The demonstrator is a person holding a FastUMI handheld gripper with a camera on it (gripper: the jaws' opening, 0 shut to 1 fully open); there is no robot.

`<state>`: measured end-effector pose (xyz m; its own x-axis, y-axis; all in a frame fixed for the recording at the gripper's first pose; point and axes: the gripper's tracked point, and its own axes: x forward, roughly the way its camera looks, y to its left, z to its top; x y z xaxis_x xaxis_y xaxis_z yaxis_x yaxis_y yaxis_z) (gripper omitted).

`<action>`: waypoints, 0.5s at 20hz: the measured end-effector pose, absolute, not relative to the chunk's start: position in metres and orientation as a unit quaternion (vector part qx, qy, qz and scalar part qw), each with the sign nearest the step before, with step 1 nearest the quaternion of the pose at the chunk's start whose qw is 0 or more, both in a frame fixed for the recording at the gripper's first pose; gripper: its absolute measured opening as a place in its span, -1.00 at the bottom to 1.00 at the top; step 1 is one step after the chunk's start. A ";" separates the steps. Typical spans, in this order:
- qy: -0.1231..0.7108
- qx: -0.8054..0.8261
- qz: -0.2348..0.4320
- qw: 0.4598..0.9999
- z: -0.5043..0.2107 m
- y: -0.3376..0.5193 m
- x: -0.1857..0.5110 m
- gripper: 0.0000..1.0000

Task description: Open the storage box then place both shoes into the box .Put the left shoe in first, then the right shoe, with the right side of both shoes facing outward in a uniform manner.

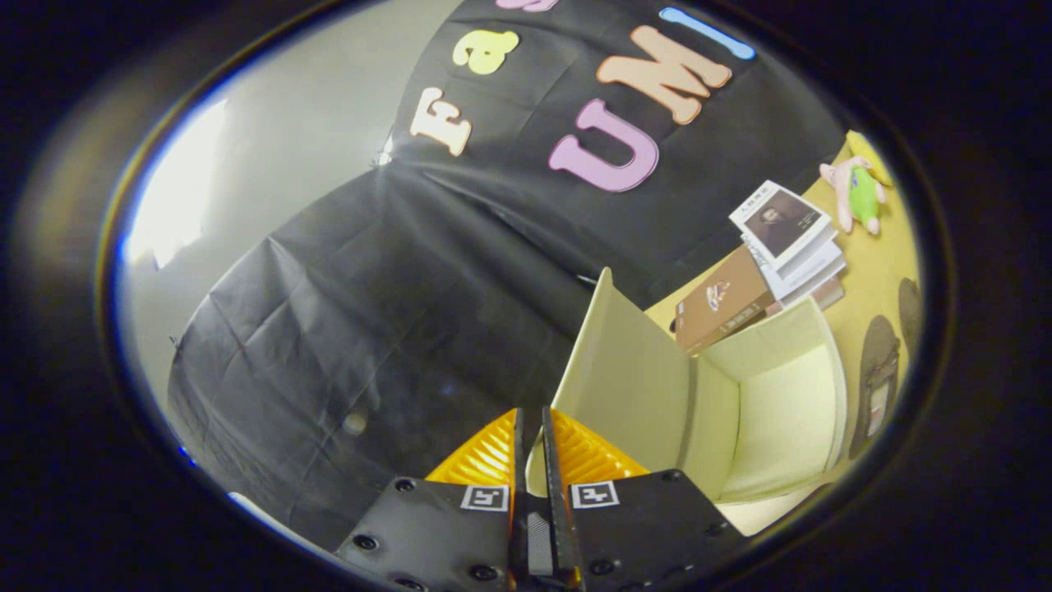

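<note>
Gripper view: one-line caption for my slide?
Gripper fingers nearly closed on the raised lid of the open storage box; books beyond.
</note>
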<state>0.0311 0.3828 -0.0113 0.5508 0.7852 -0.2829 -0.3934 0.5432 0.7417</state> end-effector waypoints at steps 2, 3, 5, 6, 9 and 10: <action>0.318 0.303 0.365 0.821 -0.024 0.408 0.028 -0.73; 0.322 0.298 0.368 0.820 -0.030 0.419 0.027 -0.72; 0.335 0.290 0.372 0.816 -0.042 0.434 0.022 -0.72; 0.342 0.290 0.374 0.812 -0.047 0.441 0.018 -0.72; 0.347 0.275 0.364 0.819 -0.061 0.443 0.018 -0.73; 0.350 0.265 0.356 0.825 -0.066 0.436 0.019 -0.53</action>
<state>0.0191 0.4355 -0.0657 0.5003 0.7736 -0.3889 -0.4022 0.6054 0.6869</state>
